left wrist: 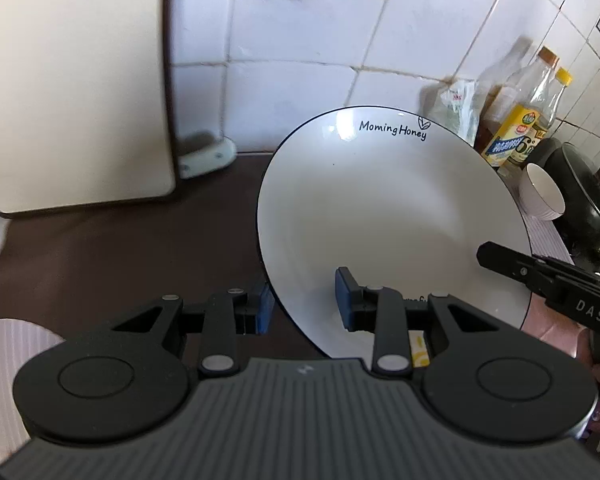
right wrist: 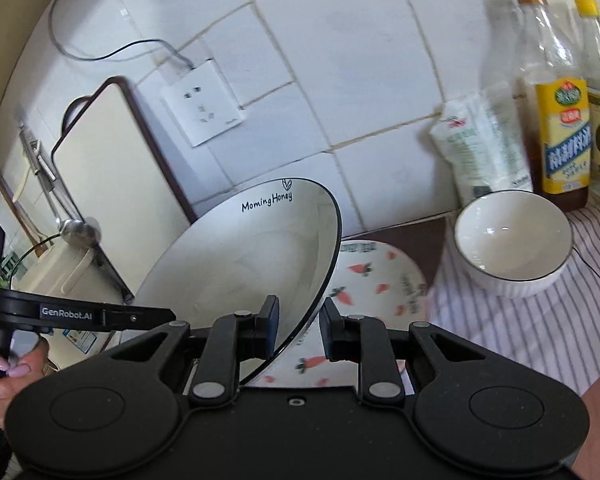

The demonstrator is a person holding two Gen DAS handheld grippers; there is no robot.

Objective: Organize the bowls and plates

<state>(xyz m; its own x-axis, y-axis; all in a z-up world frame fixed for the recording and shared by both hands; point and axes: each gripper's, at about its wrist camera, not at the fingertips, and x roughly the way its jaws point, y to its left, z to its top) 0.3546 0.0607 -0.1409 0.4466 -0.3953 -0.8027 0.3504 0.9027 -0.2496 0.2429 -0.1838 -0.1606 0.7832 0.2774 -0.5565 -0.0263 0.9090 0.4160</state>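
A deep white plate with a black rim and the words "Morning Honey" hangs tilted above the dark counter. My left gripper is shut on its near rim, one blue pad inside and one outside. My right gripper is shut on another part of the same plate; its black finger enters the left wrist view from the right. Under the lifted plate lies a carrot-patterned plate. A white ribbed bowl stands on a striped cloth.
A cream cutting board leans on the tiled wall at the left. Bottles and a pouch stand against the wall behind the bowl. A black lidded pot sits far right. A ribbed white dish shows at the lower left.
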